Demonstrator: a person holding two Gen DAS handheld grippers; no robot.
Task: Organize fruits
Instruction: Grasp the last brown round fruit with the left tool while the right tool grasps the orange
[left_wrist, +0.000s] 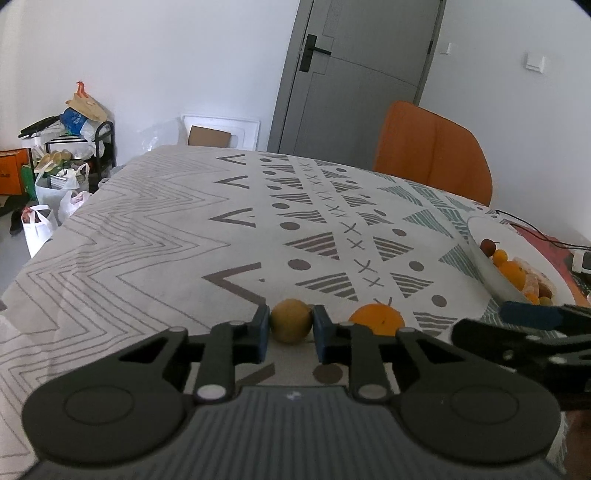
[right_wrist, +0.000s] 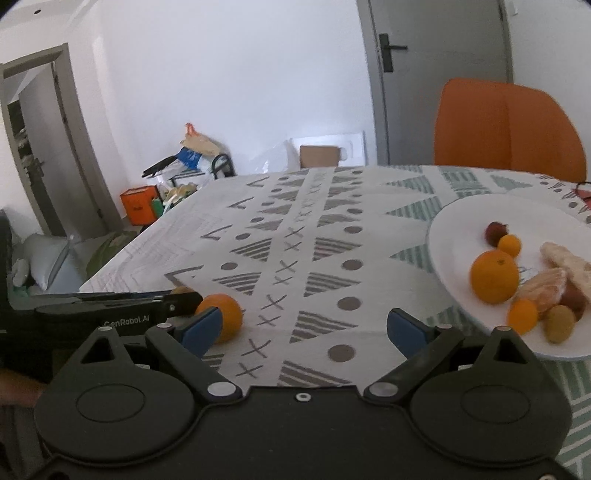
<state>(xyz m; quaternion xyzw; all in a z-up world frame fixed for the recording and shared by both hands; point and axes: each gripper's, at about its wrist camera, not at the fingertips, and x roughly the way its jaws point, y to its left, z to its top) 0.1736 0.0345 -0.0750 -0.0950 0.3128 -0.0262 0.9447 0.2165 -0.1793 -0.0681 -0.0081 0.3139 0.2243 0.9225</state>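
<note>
Left wrist view. Your left tool (left_wrist: 291, 325) is closed on a small brownish-green fruit (left_wrist: 290, 320); both blue pads touch its sides, and it sits on the patterned cloth of the surface (left_wrist: 155, 229) near the near edge. The fruit's underside is hidden behind the pads and tool body. Just right of it lies an orange (left_wrist: 377, 318), its lower half cut off by the tool's linkage. Toward the right edge stands a white plate (left_wrist: 491, 273), seen almost edge-on: you can make out a dark red fruit, some small oranges and a pale peeled piece, but the pile is cropped by the frame and partly covered by your right tool (left_wrist: 532, 317), which enters from the right with only one blue finger showing. An orange chair (left_wrist: 432, 151) stands beyond the far edge.

Right wrist view. Your right tool (right_wrist: 303, 328) stands wide open over bare cloth, nothing between its fingers. The same orange (right_wrist: 221, 317) lies just beyond the left finger, partly hidden by it; whether they touch is unclear. Your left tool (right_wrist: 181, 295) shows side-on at the left, and the held fruit (right_wrist: 181, 290) is only a sliver above it. The plate (right_wrist: 454, 229) sits toward the right edge, fruit blurred, its right side cut off.
</note>
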